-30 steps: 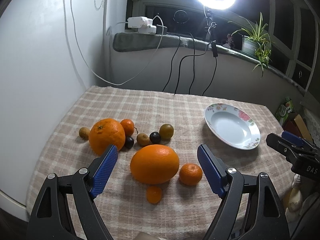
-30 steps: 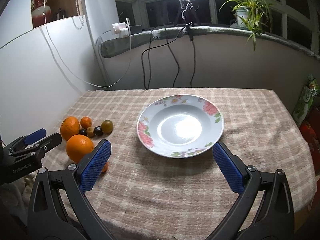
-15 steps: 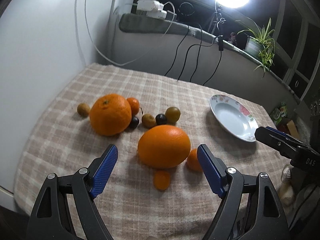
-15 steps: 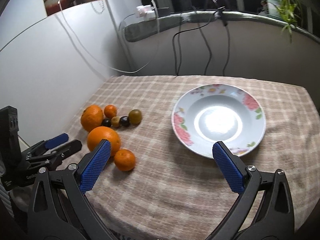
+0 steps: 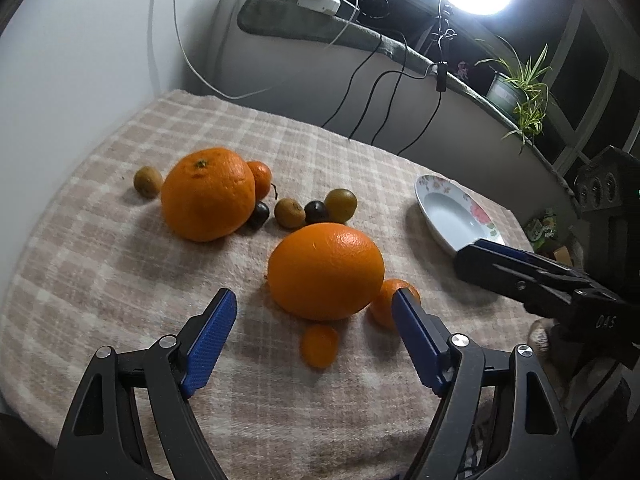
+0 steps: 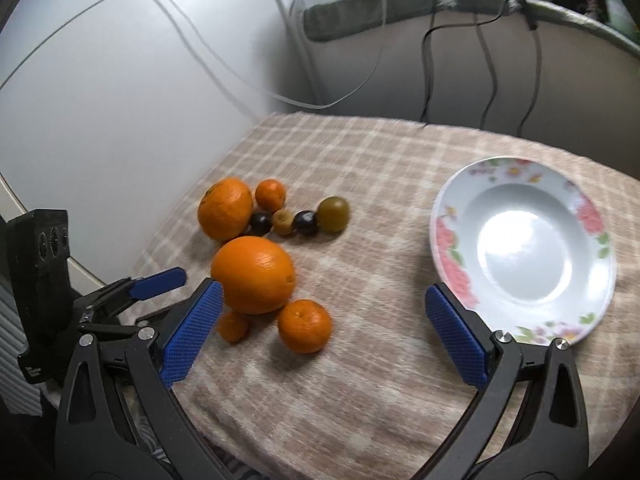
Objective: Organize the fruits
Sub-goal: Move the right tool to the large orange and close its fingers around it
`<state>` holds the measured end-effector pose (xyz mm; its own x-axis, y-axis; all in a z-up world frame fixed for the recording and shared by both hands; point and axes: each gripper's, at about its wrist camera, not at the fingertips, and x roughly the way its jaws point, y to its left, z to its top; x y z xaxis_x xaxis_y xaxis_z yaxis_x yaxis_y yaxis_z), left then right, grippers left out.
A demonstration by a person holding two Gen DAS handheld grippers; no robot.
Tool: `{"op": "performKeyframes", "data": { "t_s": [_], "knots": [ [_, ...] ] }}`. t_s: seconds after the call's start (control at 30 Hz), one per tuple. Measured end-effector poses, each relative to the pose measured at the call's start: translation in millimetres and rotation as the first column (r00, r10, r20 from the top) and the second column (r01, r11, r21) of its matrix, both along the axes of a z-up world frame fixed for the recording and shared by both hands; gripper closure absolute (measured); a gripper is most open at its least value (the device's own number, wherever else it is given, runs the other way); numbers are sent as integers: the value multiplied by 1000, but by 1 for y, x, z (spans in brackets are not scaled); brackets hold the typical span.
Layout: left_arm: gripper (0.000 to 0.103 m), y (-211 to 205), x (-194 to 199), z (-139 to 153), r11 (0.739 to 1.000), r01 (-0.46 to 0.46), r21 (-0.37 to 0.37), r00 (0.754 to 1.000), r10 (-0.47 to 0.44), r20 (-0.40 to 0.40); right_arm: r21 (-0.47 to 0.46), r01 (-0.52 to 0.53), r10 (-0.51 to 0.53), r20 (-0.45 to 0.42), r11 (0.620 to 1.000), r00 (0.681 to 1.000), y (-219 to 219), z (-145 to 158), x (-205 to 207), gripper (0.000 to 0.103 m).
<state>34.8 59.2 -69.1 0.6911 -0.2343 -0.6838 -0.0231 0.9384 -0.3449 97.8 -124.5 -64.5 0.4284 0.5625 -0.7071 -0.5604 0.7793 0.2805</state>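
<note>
We hold the left tongs low over the near edge of the table, jaws set wide and gripping nothing. They have just been closing a little, with nothing pressed between the pads. That spread suits the big near orange, which lies just beyond the tips and looks like our first pick. A small mandarin touches its right side, and a tiny orange fruit sits just in front, so both may roll if we nudge them.

Farther off, the second large orange rests against a cluster of small brown and dark fruits, possibly plums, though blur makes that uncertain.

Our right tongs also gape empty, between the fruit and the flowered plate, which waits bare at the right, presumably as the collecting place.
</note>
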Motion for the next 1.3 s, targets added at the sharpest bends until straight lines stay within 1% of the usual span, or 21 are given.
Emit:
{"op": "performKeyframes", "data": {
  "t_s": [0.07, 0.13, 0.3, 0.5, 0.77, 0.87, 0.93, 1.03, 1.1, 1.3],
  "knots": [
    [26, 1, 2, -3, 1000, 6, -12, 1000, -6, -8, -2, -26, 26, -17, 1000, 1000, 8, -4, 3, 5],
    [28, 1, 4, -5, 1000, 12, -18, 1000, -12, -16, -7, -48, 48, -31, 999, 998, 17, -8, 6, 6],
    [30, 0, 10, -11, 999, 23, -35, 999, -24, -30, 0, -94, 94, -74, 996, 993, 35, -16, 14, 8],
    [33, -2, 16, -15, 998, 37, -48, 998, -39, -41, -12, -147, 145, -97, 989, 985, 51, -20, 16, 8],
    [33, -2, 22, -21, 997, 48, -68, 997, -52, -55, -11, -184, 181, -146, 983, 973, 66, -33, 26, 9],
    [33, -2, 23, -22, 996, 51, -72, 997, -55, -55, -8, -197, 192, -167, 980, 967, 70, -38, 30, 16],
    [33, -1, 24, -23, 996, 53, -75, 997, -57, -56, 13, -206, 204, -195, 979, 959, 71, -41, 32, 17],
    [34, -1, 25, -24, 995, 58, -78, 996, -63, -58, 27, -218, 219, -214, 976, 952, 74, -44, 34, 19],
    [34, -2, 26, -24, 995, 59, -76, 996, -64, -59, 47, -232, 236, -231, 972, 944, 76, -45, 35, 29],
    [34, -2, 27, -23, 996, 60, -72, 996, -64, -57, 53, -234, 240, -236, 971, 942, 77, -46, 35, 29]
  ]
}}
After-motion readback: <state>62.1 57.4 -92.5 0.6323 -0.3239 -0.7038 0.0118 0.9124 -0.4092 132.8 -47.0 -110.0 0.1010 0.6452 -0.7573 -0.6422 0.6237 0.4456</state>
